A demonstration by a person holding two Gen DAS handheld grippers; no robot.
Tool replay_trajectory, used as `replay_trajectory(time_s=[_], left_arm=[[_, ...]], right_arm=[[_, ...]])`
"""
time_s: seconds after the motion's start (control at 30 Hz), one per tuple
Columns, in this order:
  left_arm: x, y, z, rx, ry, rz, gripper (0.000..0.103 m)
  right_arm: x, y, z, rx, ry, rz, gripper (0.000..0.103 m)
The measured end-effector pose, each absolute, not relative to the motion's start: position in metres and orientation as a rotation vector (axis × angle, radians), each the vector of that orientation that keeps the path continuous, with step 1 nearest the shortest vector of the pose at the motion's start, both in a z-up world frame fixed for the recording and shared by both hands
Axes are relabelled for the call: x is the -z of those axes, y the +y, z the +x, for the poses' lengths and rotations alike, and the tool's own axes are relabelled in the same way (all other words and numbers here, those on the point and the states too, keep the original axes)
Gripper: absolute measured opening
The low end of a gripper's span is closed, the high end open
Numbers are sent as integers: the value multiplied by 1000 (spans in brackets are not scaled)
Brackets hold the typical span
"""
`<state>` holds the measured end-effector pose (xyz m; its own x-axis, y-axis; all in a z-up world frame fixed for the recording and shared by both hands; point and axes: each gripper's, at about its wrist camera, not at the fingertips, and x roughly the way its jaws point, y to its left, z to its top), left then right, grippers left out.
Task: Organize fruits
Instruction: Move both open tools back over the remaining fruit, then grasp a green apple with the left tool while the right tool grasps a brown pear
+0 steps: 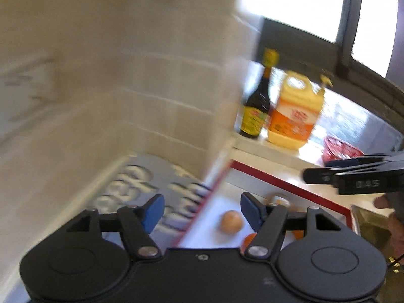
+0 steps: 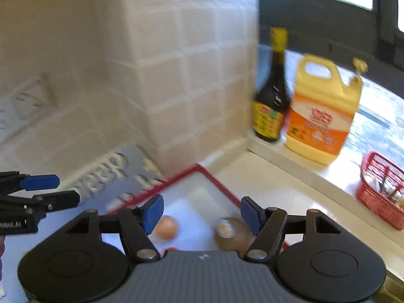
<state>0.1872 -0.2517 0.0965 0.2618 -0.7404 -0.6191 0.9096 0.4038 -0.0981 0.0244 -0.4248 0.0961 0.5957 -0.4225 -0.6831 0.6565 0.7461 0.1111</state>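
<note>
Down on the white, red-edged mat point(image 2: 202, 202) lies a round orange-brown fruit point(image 2: 166, 227), with a larger brownish fruit point(image 2: 232, 232) near it to the right and a brighter orange fruit point(image 1: 248, 240) partly hidden behind my left claw point(image 1: 200, 212). Both my left claw and my right claw point(image 2: 200, 213) hang above the mat, fingers spread wide, holding nothing. Farther back on the counter point(image 2: 265, 181) stand a dark sauce bottle point(image 2: 271, 101) and a yellow jug point(image 2: 323, 111), with a red basket point(image 2: 381, 189) to the right.
</note>
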Motion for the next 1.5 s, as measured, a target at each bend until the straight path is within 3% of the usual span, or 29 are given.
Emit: replay_trajectory(time_s=[0.27,0.5,0.83,1.33,1.37,1.43,1.5], left_arm=[[-129,-124,201,912,587,142,80],[-74,-68,221,794,733,71,80],[26,-61,240,726,939,154,80],[44,-74,245,733,919,157,79],[45,-77,245,734,911,161,78],[47,-80,245,733,900,175,64],[48,-81,245,736,897,180,61]], right_arm=[[-122,-355,41,372,635,397,70],[-65,-311,70,200,777,463,70],[21,-277,93,144,937,540,77],[52,-268,119,152,972,465,75],[53,-268,118,156,968,462,74],[52,-267,118,162,963,449,67],[52,-266,119,161,961,442,65]])
